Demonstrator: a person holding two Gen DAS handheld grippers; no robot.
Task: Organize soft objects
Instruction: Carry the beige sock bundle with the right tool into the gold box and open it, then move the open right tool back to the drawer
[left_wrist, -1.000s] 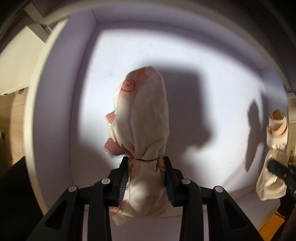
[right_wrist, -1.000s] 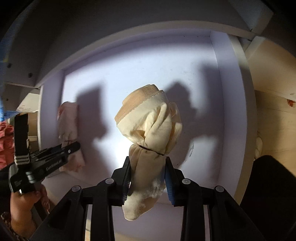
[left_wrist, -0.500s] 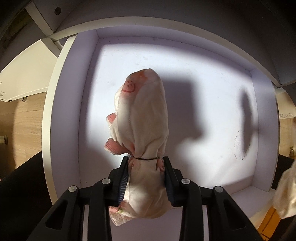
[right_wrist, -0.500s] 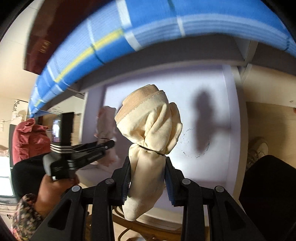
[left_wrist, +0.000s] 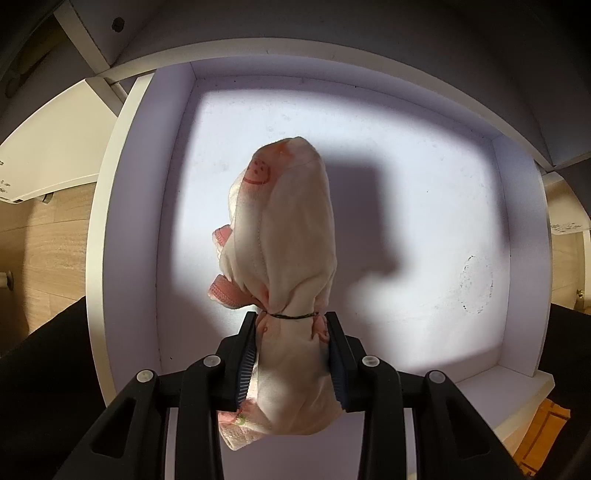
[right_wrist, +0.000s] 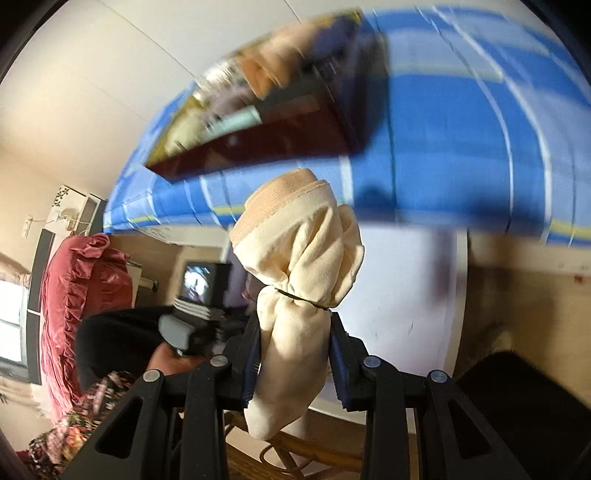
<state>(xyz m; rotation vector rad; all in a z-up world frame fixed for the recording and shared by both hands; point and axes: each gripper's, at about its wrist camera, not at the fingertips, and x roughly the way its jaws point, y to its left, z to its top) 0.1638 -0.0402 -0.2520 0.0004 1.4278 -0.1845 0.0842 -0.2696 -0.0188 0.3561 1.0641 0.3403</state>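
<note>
My left gripper (left_wrist: 291, 325) is shut on a pale pink cloth bundle (left_wrist: 284, 236) with a red smiley print, tied with a black band. It hangs straight down over the bare floor of an open white drawer (left_wrist: 406, 206), not touching it. My right gripper (right_wrist: 295, 328) is shut on a cream cloth bundle (right_wrist: 303, 258) with a tan elastic band, also tied with a black band. It is raised well above the drawer (right_wrist: 402, 295). The left gripper's body (right_wrist: 192, 325) and the hand holding it show at the lower left of the right wrist view.
A blue striped bedsheet (right_wrist: 443, 147) covers the bed above the drawer, with a dark box (right_wrist: 280, 110) lying on it. A red pillow (right_wrist: 74, 295) stands at the left. Wooden floor (left_wrist: 48, 236) flanks the drawer. A faint ring mark (left_wrist: 476, 284) stains the drawer floor.
The right gripper has lifted its cream bundle up and out of the drawer, so the bed now fills its view. The cream bundle left the left wrist view. The left gripper barely moved.
</note>
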